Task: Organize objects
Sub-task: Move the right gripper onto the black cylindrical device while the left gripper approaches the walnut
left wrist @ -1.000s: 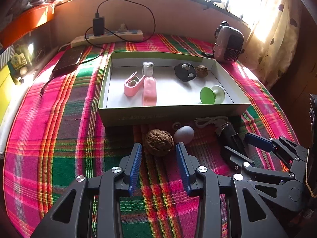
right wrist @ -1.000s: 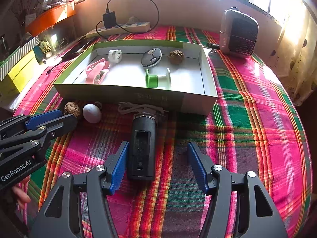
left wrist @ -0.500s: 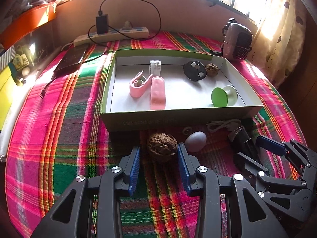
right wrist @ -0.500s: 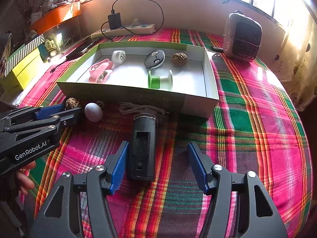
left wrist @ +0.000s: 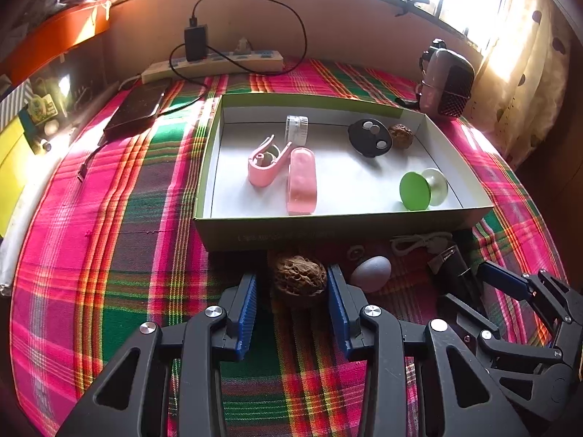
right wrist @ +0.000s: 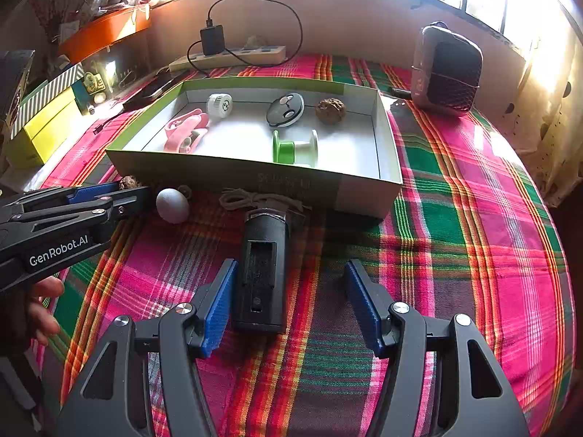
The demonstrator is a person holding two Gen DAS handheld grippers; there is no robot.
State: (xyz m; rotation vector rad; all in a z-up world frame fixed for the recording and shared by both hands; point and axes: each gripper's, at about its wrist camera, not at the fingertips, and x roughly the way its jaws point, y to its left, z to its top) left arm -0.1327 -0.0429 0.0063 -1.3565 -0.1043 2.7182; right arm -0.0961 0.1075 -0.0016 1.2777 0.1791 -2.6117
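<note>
A brown walnut (left wrist: 299,276) lies on the plaid cloth just in front of the green-rimmed cardboard box (left wrist: 328,233). My left gripper (left wrist: 291,275) is open with the walnut between its blue fingertips; the right pad is close against it, the left pad stands apart. A grey egg (left wrist: 371,273) lies right of the walnut. My right gripper (right wrist: 291,266) is open over a black oblong device (right wrist: 264,269), which lies beside its left finger. The box (right wrist: 255,174) holds a pink clip, a pink case, a white roll, a black disc, another walnut and a green spool (right wrist: 291,147).
A white cord (right wrist: 247,196) is bunched between the device and the box front. At the back are a power strip (left wrist: 215,65) with a charger, a dark phone (left wrist: 138,109) and a mesh-fronted device (left wrist: 448,83). Yellow boxes (right wrist: 43,127) stand at the left.
My left gripper has crept forward, so the walnut now sits between its fingertips instead of ahead of them. The right gripper has stayed put over the black device.
</note>
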